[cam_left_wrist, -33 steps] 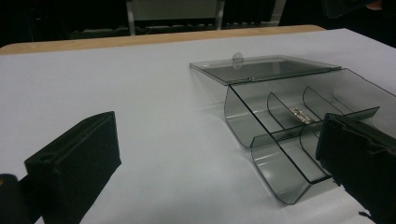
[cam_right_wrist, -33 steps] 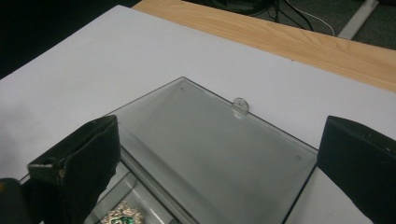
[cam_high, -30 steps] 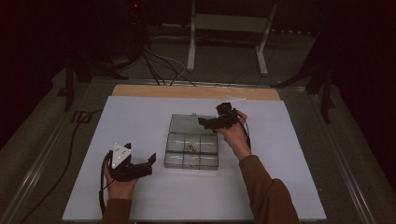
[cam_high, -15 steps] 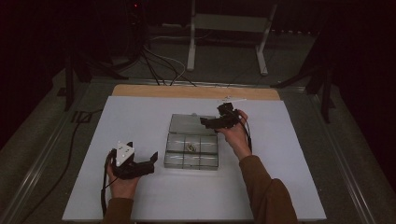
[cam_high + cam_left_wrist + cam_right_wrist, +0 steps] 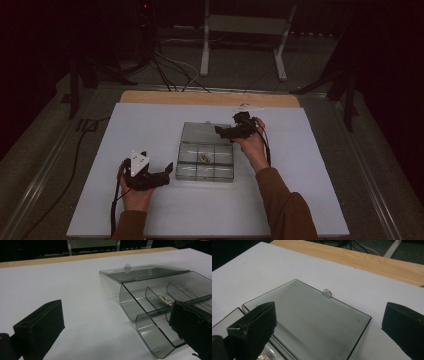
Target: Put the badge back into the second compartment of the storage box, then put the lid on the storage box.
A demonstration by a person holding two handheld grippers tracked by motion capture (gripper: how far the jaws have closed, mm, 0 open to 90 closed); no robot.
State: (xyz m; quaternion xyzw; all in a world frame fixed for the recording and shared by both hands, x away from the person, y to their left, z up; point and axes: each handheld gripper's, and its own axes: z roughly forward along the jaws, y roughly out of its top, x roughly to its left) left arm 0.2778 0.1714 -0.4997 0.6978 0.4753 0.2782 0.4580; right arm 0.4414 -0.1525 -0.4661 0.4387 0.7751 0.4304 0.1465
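A clear smoke-grey compartment box [image 5: 205,161] lies at the middle of the white sheet. Its lid [image 5: 200,133] is swung back flat behind it. Small metallic bits [image 5: 205,158] sit in a middle compartment [image 5: 165,299]. My left gripper [image 5: 166,174] rests open beside the box's left front corner; in the left gripper view its jaws [image 5: 117,322] stand wide, the right one in front of the box [image 5: 150,300]. My right gripper [image 5: 221,132] hovers open over the lid's right side. The right gripper view shows the lid [image 5: 312,315] and its small tab [image 5: 327,293] between the jaws [image 5: 329,325].
The white sheet [image 5: 150,125] covers the table, with a wooden strip [image 5: 210,98] along the far edge. A cable [image 5: 80,145] trails off the left side. Beyond the table are floor cables [image 5: 170,65] and a metal stand [image 5: 240,30].
My left gripper has crept right, closer to the box's left edge. The right gripper has shifted only slightly over the lid. Both stay open.
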